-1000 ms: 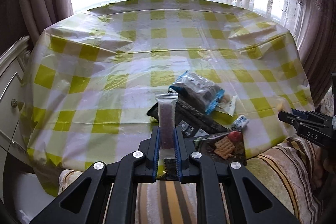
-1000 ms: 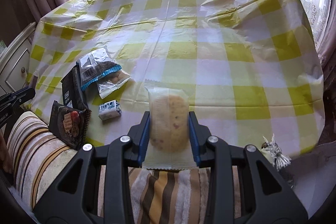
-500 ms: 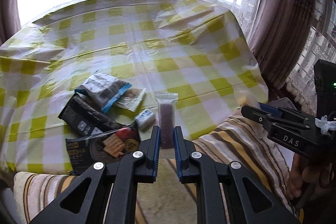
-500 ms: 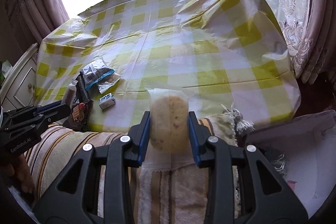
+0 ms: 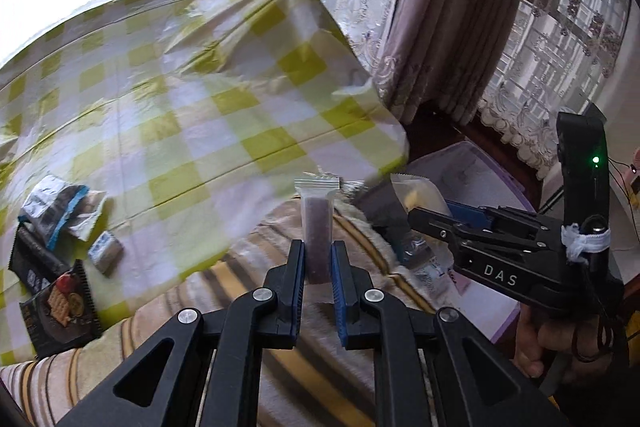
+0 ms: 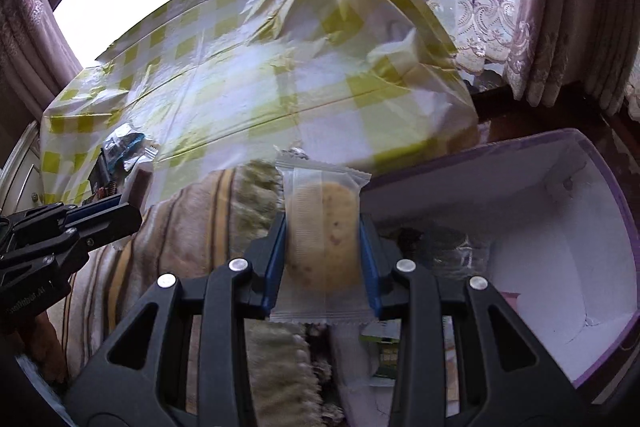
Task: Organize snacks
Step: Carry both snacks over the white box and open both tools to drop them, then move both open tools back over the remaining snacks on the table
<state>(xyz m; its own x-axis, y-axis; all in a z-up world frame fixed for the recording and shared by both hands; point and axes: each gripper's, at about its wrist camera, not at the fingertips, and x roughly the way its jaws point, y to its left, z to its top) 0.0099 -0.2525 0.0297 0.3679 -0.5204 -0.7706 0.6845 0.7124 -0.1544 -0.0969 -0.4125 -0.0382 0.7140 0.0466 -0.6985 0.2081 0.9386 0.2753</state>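
My left gripper (image 5: 318,267) is shut on a slim clear packet with a dark brown snack bar (image 5: 317,227), held upright above a striped cloth. My right gripper (image 6: 323,247) is shut on a clear packet with a round pale cookie (image 6: 326,227). It hangs at the left edge of a purple-rimmed white box (image 6: 560,227). The right gripper also shows in the left wrist view (image 5: 440,215), to the right of the bar. Several snack packets (image 5: 56,227) lie at the near left of the yellow checked table (image 5: 200,99).
A striped fringed cloth (image 6: 192,227) covers the seat between the table and the box. The box holds a few packets at its bottom (image 6: 384,355). Heavy curtains (image 5: 460,7) and a window stand behind. A white cabinet (image 6: 24,163) is far left.
Both grippers have swung right, away from the table, each keeping its packet. The snack pile has slid to the left of view and the purple-rimmed box has come in under the right gripper.
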